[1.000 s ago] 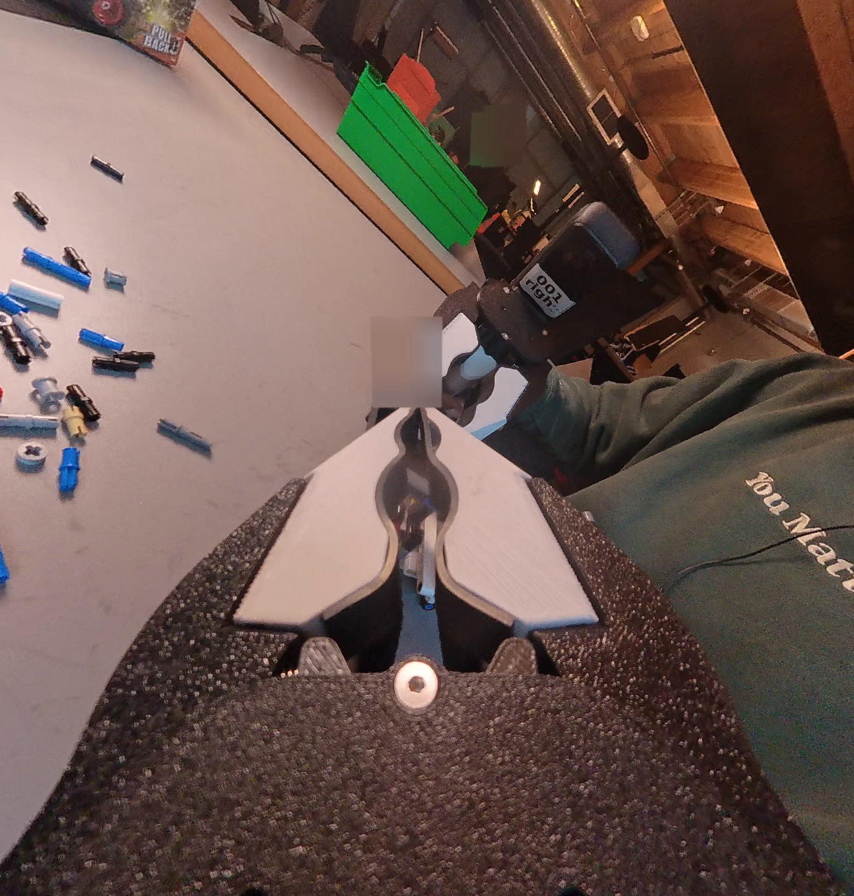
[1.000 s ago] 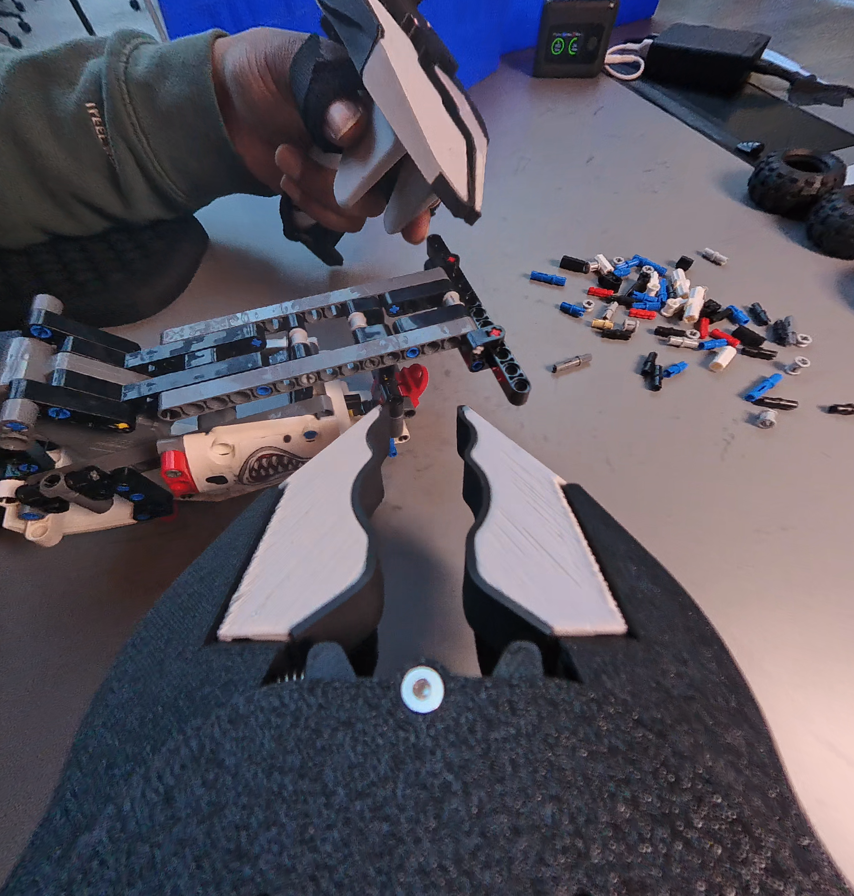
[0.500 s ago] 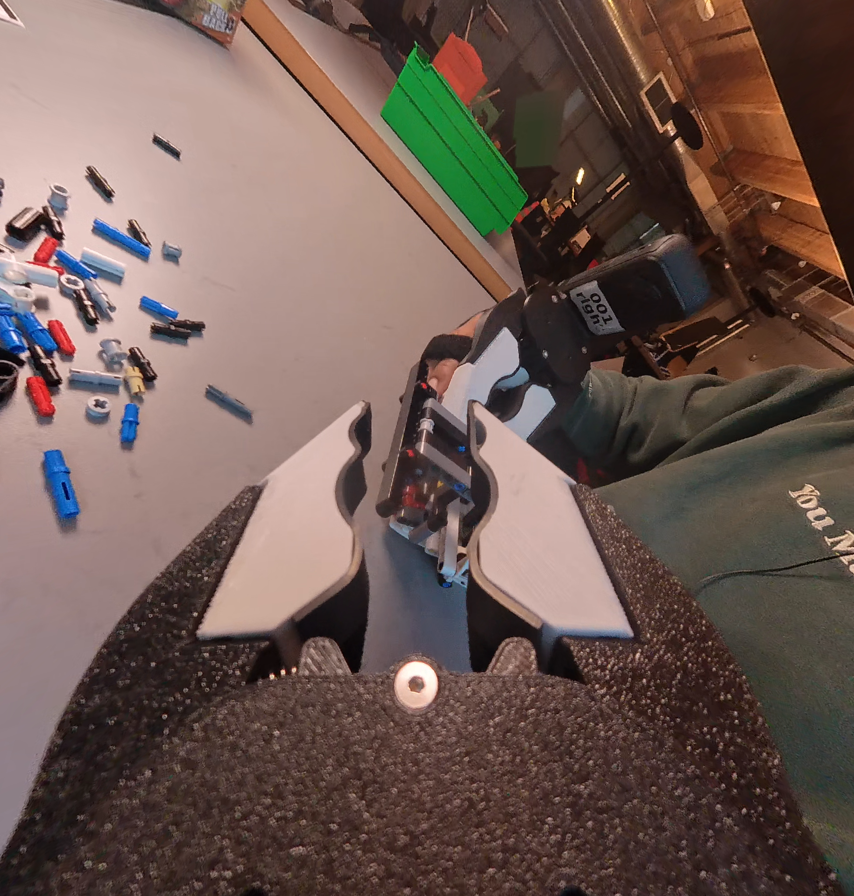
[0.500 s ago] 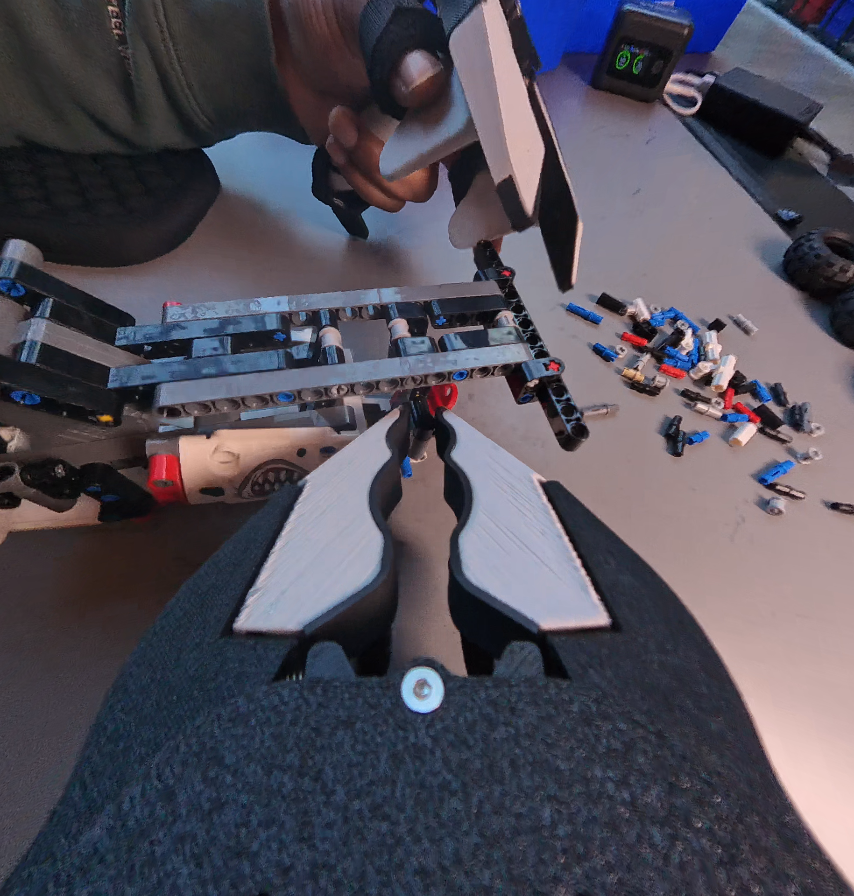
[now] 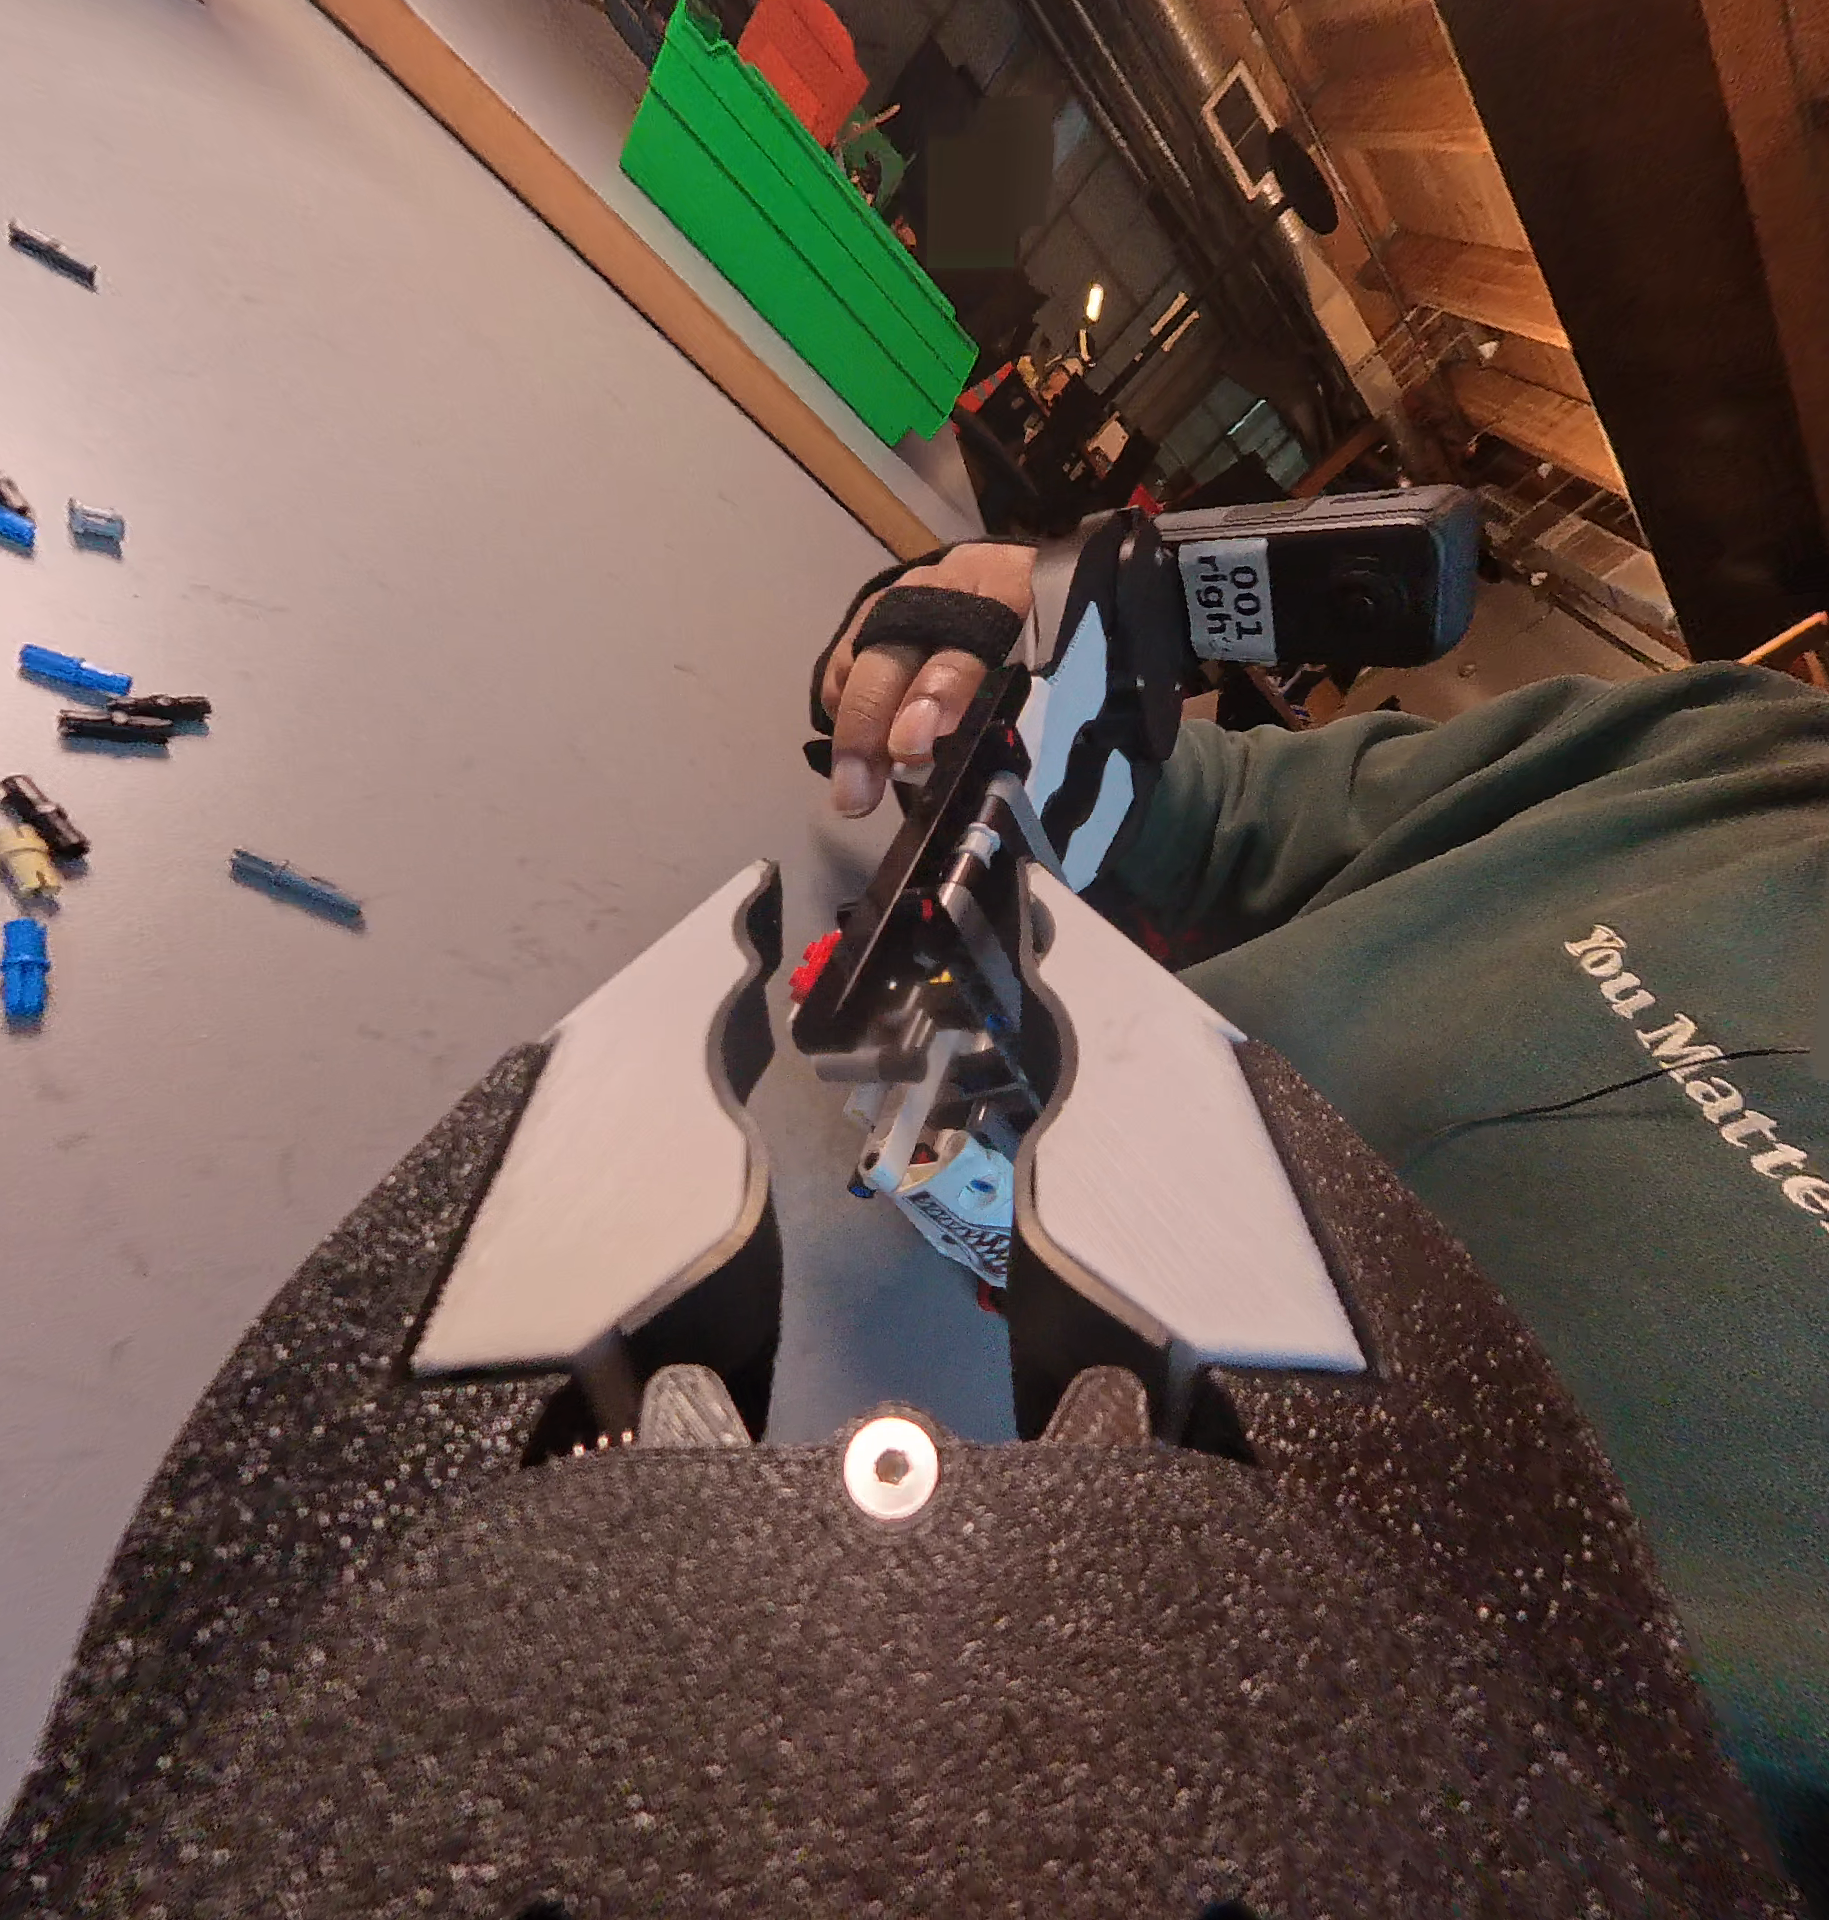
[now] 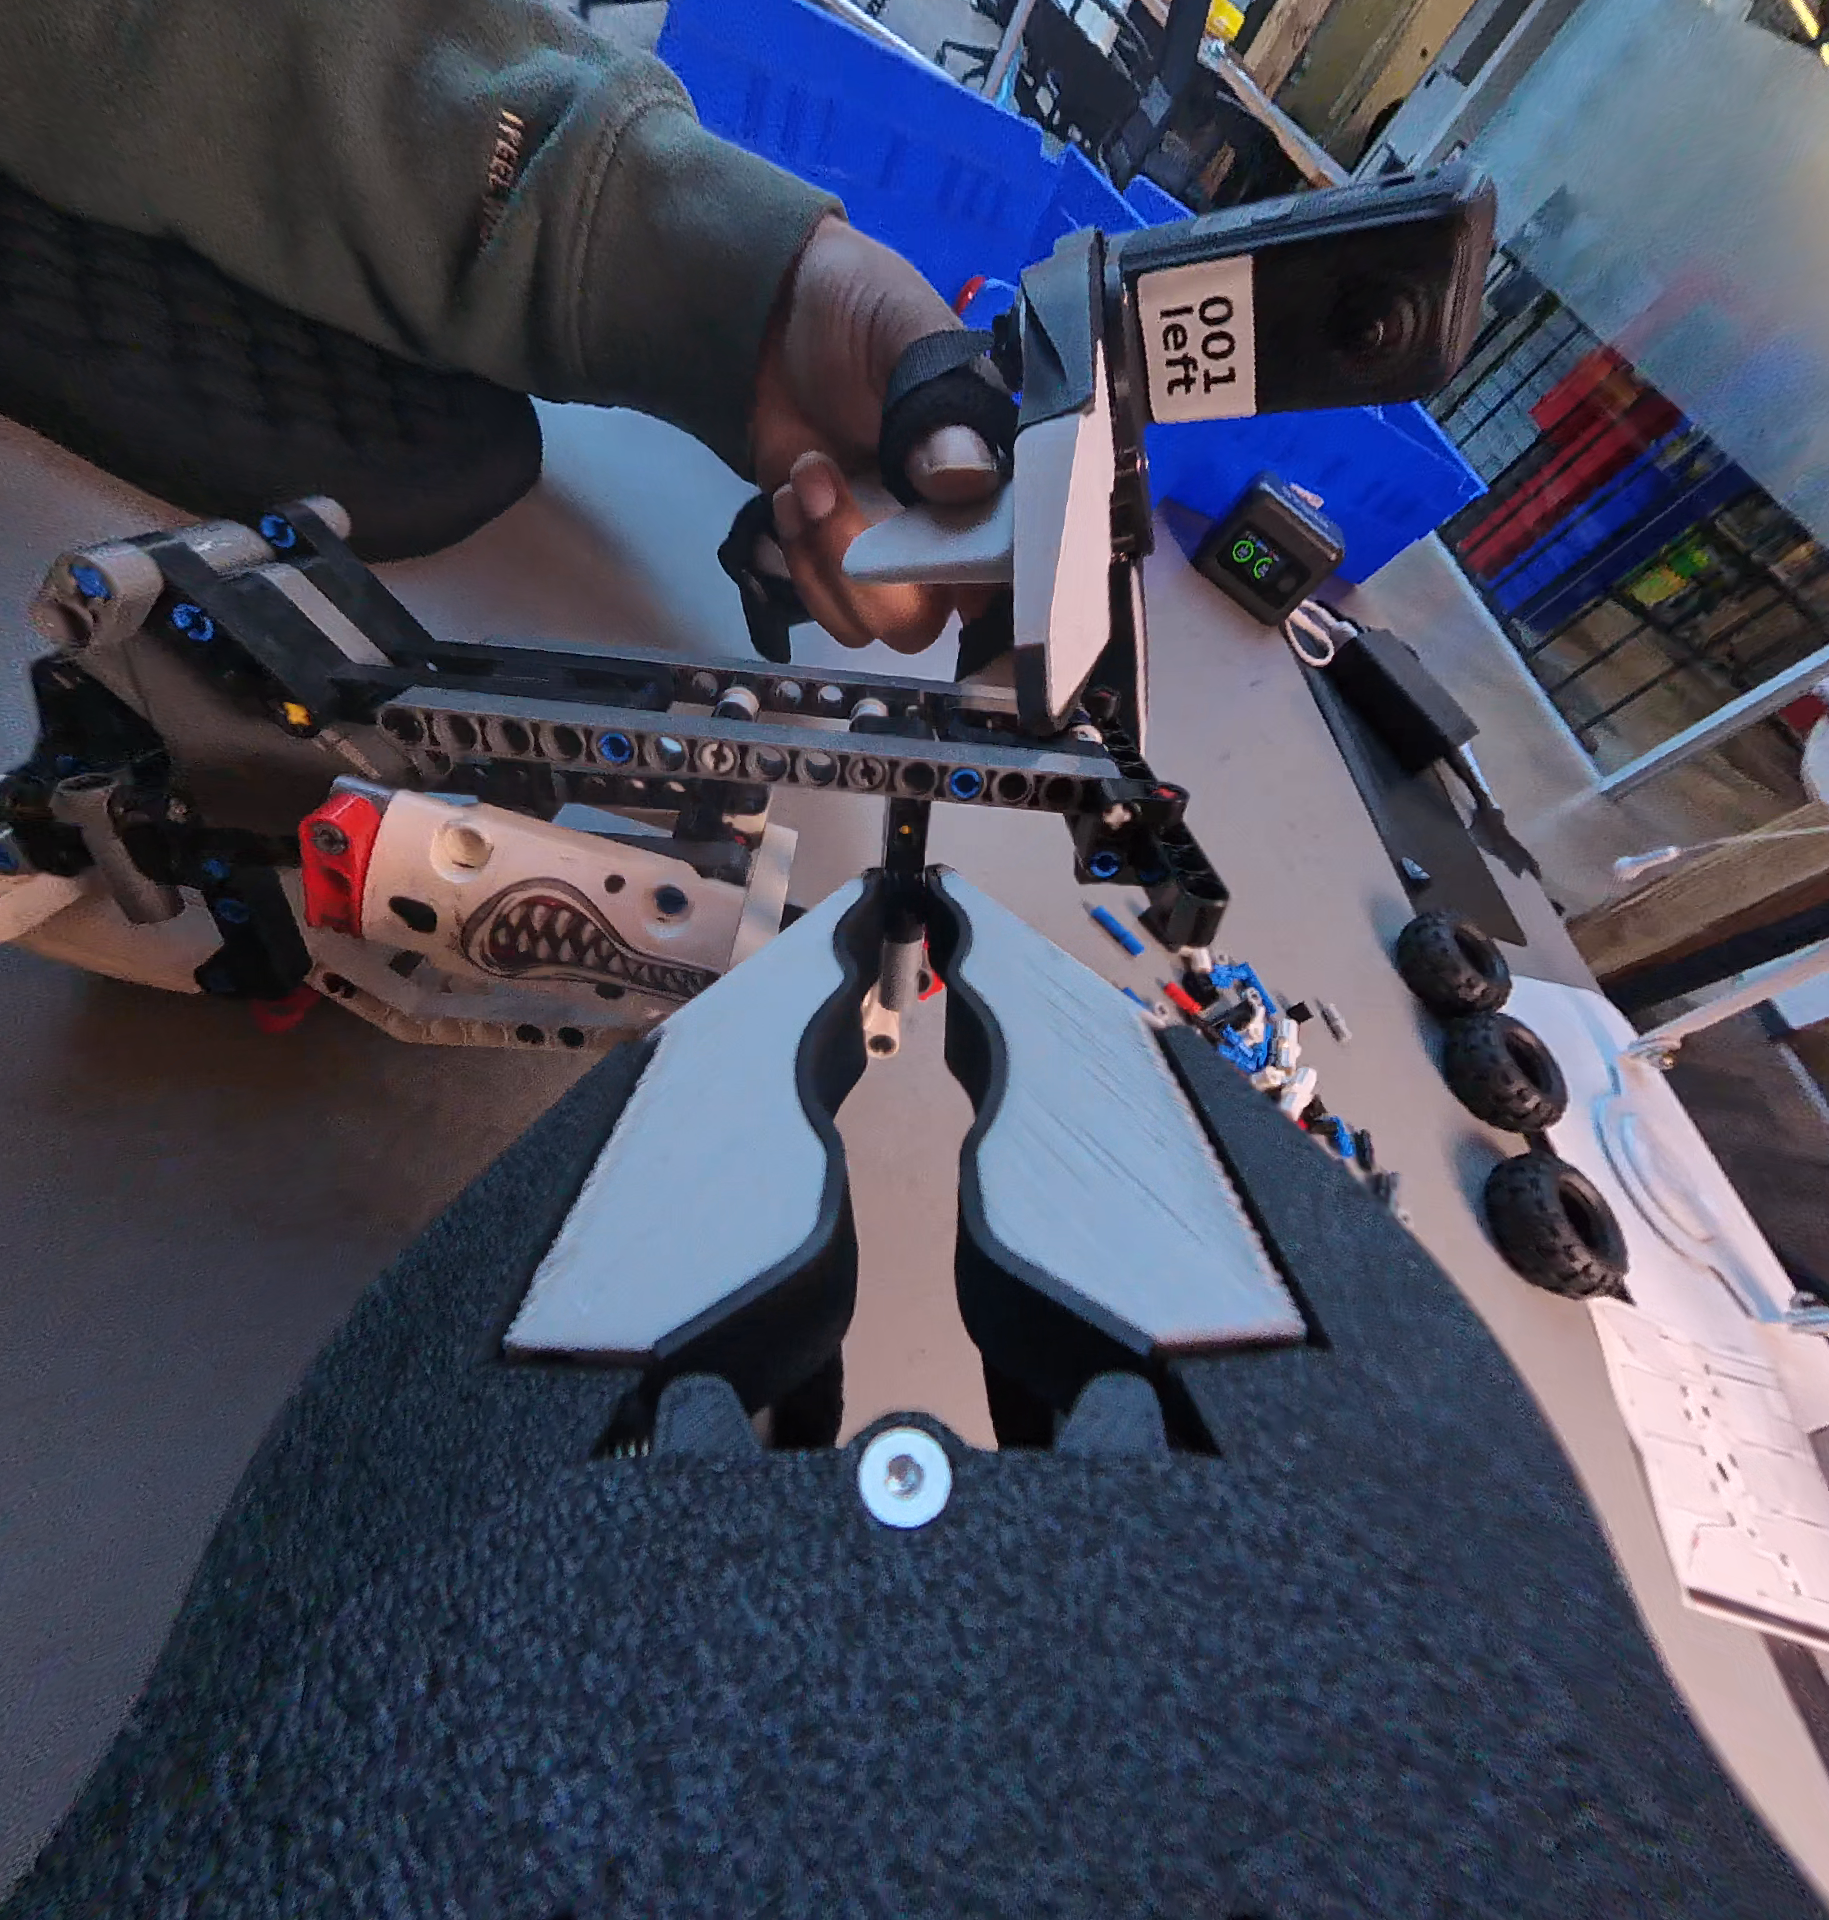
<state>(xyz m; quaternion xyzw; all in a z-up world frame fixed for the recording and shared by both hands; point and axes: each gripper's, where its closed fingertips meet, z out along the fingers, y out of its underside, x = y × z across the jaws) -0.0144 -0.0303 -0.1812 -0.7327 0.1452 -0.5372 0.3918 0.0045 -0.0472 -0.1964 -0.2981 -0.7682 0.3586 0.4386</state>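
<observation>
The right gripper (image 6: 902,883) has its fingers clamped on a short peg (image 6: 894,977) hanging under the toy model (image 6: 577,831), whose long beams run left-right above the tabletop (image 6: 162,1195). The left gripper (image 5: 905,904), fingers apart, straddles the model's right end.

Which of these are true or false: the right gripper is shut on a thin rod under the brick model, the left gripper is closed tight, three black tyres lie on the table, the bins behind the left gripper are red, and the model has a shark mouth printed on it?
1. The right gripper is shut on a thin rod hanging under the brick model. True.
2. The left gripper is closed tight. False: its jaws stand apart around the model's end.
3. Three black tyres lie on the table. True.
4. The bins behind the left gripper are red. False: they are blue.
5. The model bears a shark mouth print. True.
</observation>
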